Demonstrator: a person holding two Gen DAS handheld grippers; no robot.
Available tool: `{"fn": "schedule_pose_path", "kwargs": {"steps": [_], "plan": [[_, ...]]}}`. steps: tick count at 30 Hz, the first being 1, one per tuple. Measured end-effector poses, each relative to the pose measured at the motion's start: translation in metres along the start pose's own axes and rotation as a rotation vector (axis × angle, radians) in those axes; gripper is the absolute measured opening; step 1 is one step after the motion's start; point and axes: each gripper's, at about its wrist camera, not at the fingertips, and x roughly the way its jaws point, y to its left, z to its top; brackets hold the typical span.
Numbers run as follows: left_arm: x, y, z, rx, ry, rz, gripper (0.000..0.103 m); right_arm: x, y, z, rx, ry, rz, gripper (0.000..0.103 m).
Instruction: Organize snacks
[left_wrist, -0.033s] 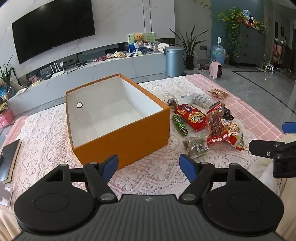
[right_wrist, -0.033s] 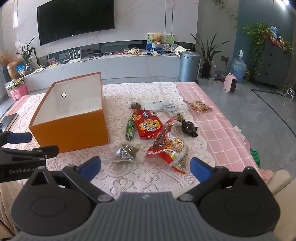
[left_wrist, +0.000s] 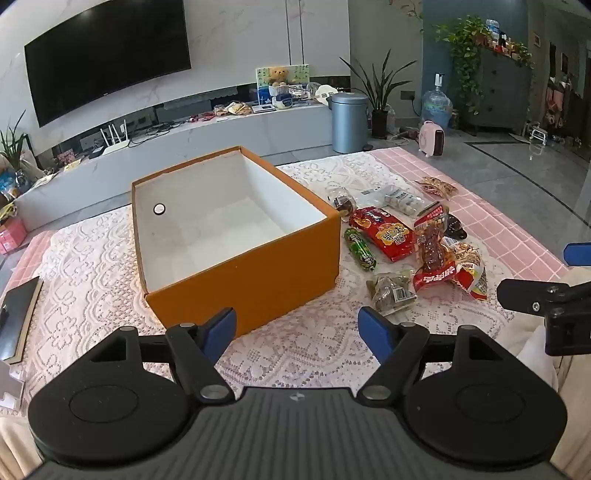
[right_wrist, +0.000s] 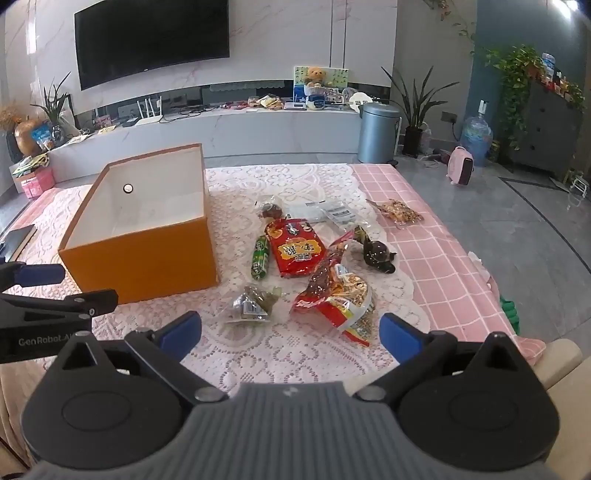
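On lace-covered counter (left_wrist: 295, 354): open orange box (left_wrist: 258, 280), empty; snack packets (right_wrist: 295, 251) loose beside it. Left gripper (left_wrist: 297, 326) and right gripper (right_wrist: 290, 328): fingers spread wide, holding nothing.

The box (right_wrist: 147, 254) stands on the table (right_wrist: 436, 258), with the snack packets (right_wrist: 295, 251) scattered to its right.

A curved television (right_wrist: 151, 37) hangs on the white marble wall (right_wrist: 280, 33) above a long pale console (right_wrist: 229, 129); a blue bin (right_wrist: 378, 133), potted plant (right_wrist: 415, 99) and grey cabinet (right_wrist: 550, 129) stand on the glossy grey floor (right_wrist: 524, 221)
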Motion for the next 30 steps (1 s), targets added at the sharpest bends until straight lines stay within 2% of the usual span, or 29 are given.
{"fn": "schedule_pose_path", "kwargs": {"steps": [2,4,30], "plan": [[-0.001,0.001,-0.003,0.004,-0.005,0.002,0.088,-0.001,0.003,-0.002,-0.004,0.0,-0.001,0.099],[-0.001,-0.005,0.0,-0.022,0.009,0.036,0.088,0.001,0.006,-0.003,-0.001,-0.007,-0.005,0.099],[0.001,0.004,-0.003,-0.059,0.036,0.047,0.088,0.005,0.015,0.004,-0.057,0.024,0.005,0.099]]}}
